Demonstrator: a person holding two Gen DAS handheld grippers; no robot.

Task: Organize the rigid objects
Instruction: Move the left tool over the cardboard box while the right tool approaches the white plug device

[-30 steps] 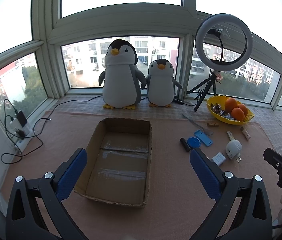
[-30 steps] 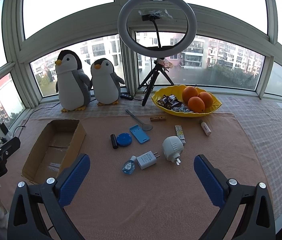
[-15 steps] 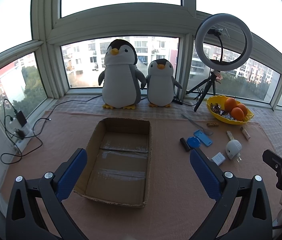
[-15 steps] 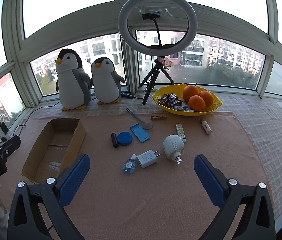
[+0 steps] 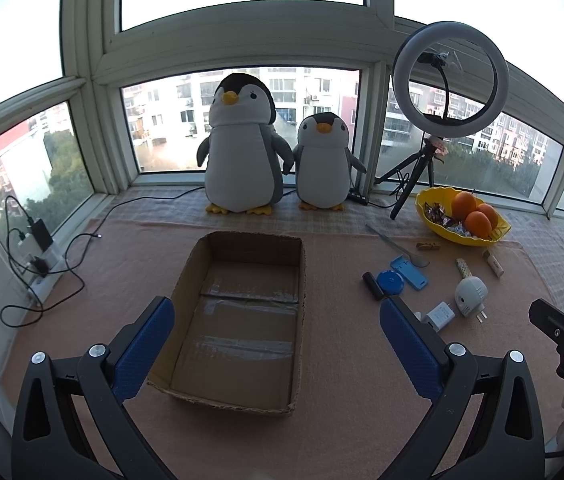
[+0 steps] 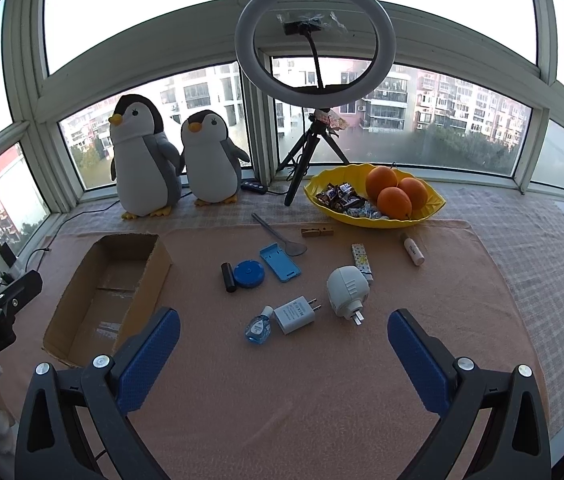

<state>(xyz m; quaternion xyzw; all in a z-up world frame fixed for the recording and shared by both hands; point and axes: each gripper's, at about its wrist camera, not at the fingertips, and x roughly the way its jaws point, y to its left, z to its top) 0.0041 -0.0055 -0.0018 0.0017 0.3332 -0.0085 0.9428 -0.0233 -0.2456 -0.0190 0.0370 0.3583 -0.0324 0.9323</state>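
Observation:
An open cardboard box (image 5: 242,320) (image 6: 110,292) lies on the pink cloth, with nothing inside. My left gripper (image 5: 276,316) hovers open over its near end. To the right lie small rigid items: a white charger plug (image 6: 295,314), a round white adapter (image 6: 348,290), a small blue bottle (image 6: 260,326), a blue round case (image 6: 248,274), a black cylinder (image 6: 228,277), a blue flat holder (image 6: 280,262), a spoon (image 6: 278,236), a clothespin (image 6: 317,232), a patterned lighter (image 6: 361,258) and a white tube (image 6: 414,250). My right gripper (image 6: 284,334) is open, near the charger, holding nothing.
Two plush penguins (image 5: 242,152) (image 5: 322,164) stand at the window. A ring light on a tripod (image 6: 316,80) and a yellow bowl of oranges and sweets (image 6: 374,200) sit at the back right. Cables and a power strip (image 5: 36,248) lie at the left edge.
The right wrist view has shifted slightly, so the items sit a little further right and lower. The left gripper is almost still. Nothing was grasped or moved.

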